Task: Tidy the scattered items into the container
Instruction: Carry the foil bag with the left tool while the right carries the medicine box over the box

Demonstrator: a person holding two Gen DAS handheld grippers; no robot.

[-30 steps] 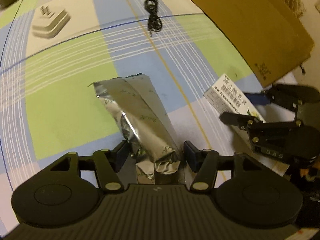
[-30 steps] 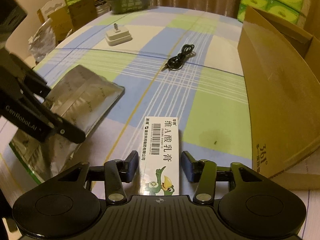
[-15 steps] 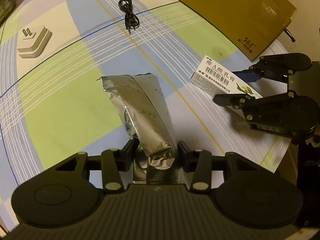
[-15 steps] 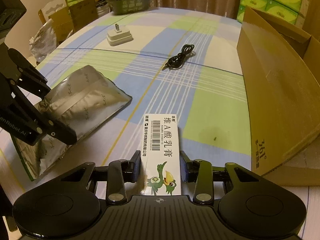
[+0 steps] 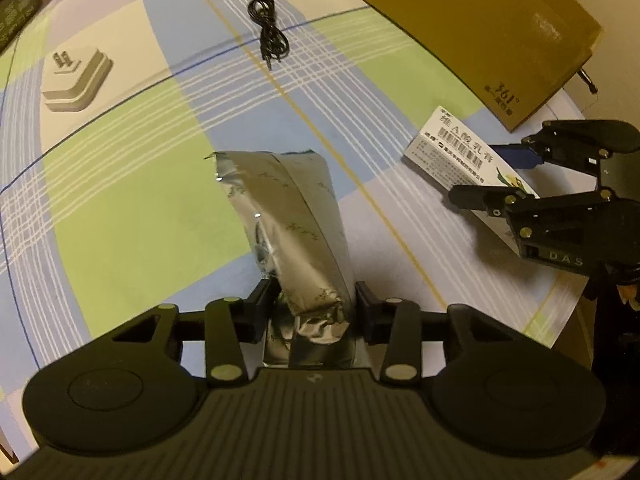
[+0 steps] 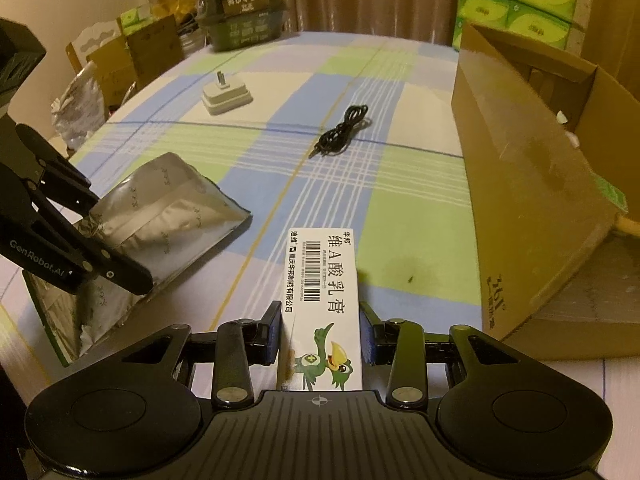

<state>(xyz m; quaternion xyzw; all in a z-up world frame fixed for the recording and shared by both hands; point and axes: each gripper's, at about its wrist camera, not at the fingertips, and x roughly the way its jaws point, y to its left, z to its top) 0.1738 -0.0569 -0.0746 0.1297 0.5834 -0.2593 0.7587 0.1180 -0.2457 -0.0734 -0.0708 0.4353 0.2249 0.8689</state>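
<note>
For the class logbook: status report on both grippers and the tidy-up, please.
Left gripper closing on foil pouch. Right gripper shut on white medicine box. Cable and charger on cloth, cardboard box unobstructed.

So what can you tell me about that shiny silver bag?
The silver foil pouch looks like crinkly metallic film with faint small printed marks and a green edge at one end. It is creased and puffed in the middle, and lies slanted on the checked tablecloth. Its near end sits between the left tongs, whose jaws are closing on it, pads against its sides. Nothing else touches it; the white carton lies apart.
</note>
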